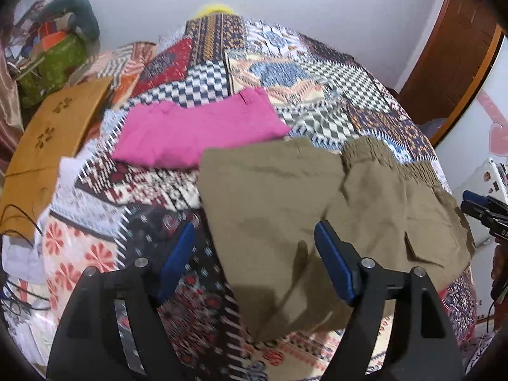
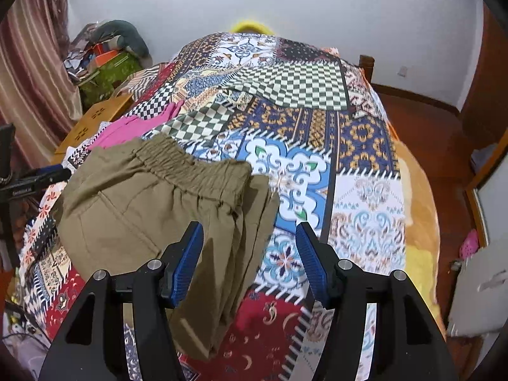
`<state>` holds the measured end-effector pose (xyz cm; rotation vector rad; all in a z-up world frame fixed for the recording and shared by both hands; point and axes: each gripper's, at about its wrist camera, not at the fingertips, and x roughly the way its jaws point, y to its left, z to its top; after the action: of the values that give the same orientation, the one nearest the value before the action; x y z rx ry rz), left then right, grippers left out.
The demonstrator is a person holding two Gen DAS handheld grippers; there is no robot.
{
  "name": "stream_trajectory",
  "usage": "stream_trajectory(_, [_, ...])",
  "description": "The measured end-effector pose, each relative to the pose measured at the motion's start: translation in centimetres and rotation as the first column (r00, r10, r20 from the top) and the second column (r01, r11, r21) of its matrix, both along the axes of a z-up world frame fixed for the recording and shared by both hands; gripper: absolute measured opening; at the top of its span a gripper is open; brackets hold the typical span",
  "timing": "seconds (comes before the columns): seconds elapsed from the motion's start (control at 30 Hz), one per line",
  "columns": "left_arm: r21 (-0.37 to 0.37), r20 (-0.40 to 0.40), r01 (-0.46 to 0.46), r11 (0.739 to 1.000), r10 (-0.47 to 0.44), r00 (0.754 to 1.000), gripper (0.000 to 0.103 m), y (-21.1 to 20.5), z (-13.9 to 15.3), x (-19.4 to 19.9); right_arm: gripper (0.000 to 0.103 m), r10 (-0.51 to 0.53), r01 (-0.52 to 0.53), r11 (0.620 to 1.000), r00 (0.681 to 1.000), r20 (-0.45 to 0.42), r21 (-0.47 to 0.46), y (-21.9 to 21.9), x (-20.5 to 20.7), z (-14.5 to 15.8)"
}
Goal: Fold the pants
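Observation:
Olive-khaki pants [image 1: 285, 197] lie folded on the patchwork bedspread [image 1: 285, 73], with the elastic waistband [image 2: 190, 168] toward the far side. My left gripper [image 1: 254, 225] hovers over their left part, open, its blue pads [image 1: 176, 254] apart and pressing on nothing. My right gripper [image 2: 250, 227] is open too, above the right edge of the pants [image 2: 133, 203], nothing pinched. Each gripper shows at the rim of the other's view: the right gripper [image 1: 485, 214] at the right, the left gripper [image 2: 41, 176] at the left.
A folded pink garment [image 1: 197, 133] lies just beyond the pants. A wooden board [image 1: 54, 133] and a pile of bags [image 1: 57, 60] stand at the bed's left side, with cables [image 1: 19, 222] below. The wooden floor [image 2: 428, 120] and a door [image 1: 460, 47] are to the right.

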<state>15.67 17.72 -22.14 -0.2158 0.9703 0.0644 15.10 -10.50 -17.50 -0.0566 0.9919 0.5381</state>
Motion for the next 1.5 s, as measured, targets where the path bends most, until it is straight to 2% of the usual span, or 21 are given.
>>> stream_trajectory(0.13, [-0.037, -0.019, 0.020, 0.999, -0.021, 1.000, 0.079, -1.2, -0.5, -0.5, 0.058, 0.008, -0.004, 0.999, 0.996, -0.093, 0.043, 0.1, -0.5, -1.3])
stream_trajectory(0.2, [-0.036, -0.027, 0.029, 0.999, -0.030, 0.999, 0.084, -1.8, -0.9, -0.6, 0.059, 0.017, -0.009, 0.999, 0.988, -0.153, 0.052, 0.4, -0.6, -2.2])
stream_trajectory(0.27, [-0.027, -0.031, 0.024, 0.999, -0.025, 0.999, 0.086, -2.0, -1.2, -0.5, 0.060, 0.020, -0.010, 0.998, 0.984, -0.176, 0.055, 0.7, -0.8, -2.8])
stream_trajectory(0.33, [-0.031, -0.046, 0.012, 0.999, -0.013, 0.999, 0.088, -1.7, -1.7, -0.2, 0.067, 0.021, -0.007, 0.997, 0.981, -0.193, 0.072, 0.8, -0.6, -3.3])
stream_trajectory(0.43, [-0.071, -0.068, -0.016, 0.997, 0.011, 0.998, 0.089, -0.9, -2.5, 0.3, 0.069, 0.027, -0.004, 0.995, 0.974, -0.225, 0.102, 0.8, 0.0, -3.8])
stream_trajectory(0.53, [-0.080, -0.093, -0.025, 0.997, 0.017, 0.996, 0.089, -0.3, -2.9, 1.1, 0.075, 0.033, -0.009, 0.994, 0.973, -0.228, 0.106, 0.9, 0.7, -4.2])
stream_trajectory(0.7, [-0.065, -0.113, -0.020, 0.998, 0.012, 0.994, 0.089, 0.1, -3.6, 2.3, 0.075, 0.044, -0.006, 0.989, 0.966, -0.256, 0.148, 0.9, 2.0, -5.0])
stream_trajectory(0.9, [-0.180, -0.137, -0.030, 0.983, 0.005, 0.991, 0.089, 0.7, -4.9, 4.0, 0.076, 0.063, -0.007, 0.980, 0.959, -0.278, 0.196, 1.1, 3.2, -5.7])
stream_trajectory(1.07, [-0.208, -0.112, -0.021, 0.978, -0.002, 0.994, 0.089, 0.1, -4.5, 4.4, 0.077, 0.075, -0.008, 0.974, 0.953, -0.294, 0.225, 0.8, 3.5, -5.9])
stream_trajectory(1.27, [-0.214, -0.093, 0.014, 0.977, -0.035, 0.995, 0.087, -0.9, -3.7, 3.1, 0.077, 0.096, -0.022, 0.971, 0.947, -0.306, 0.237, 0.1, 2.3, -5.7])
stream_trajectory(1.5, [-0.275, -0.057, 0.088, 0.957, -0.108, 0.993, 0.085, -1.9, -2.6, 1.8, 0.074, 0.130, -0.055, 0.969, 0.944, -0.304, 0.243, 0.0, 0.9, -5.2])
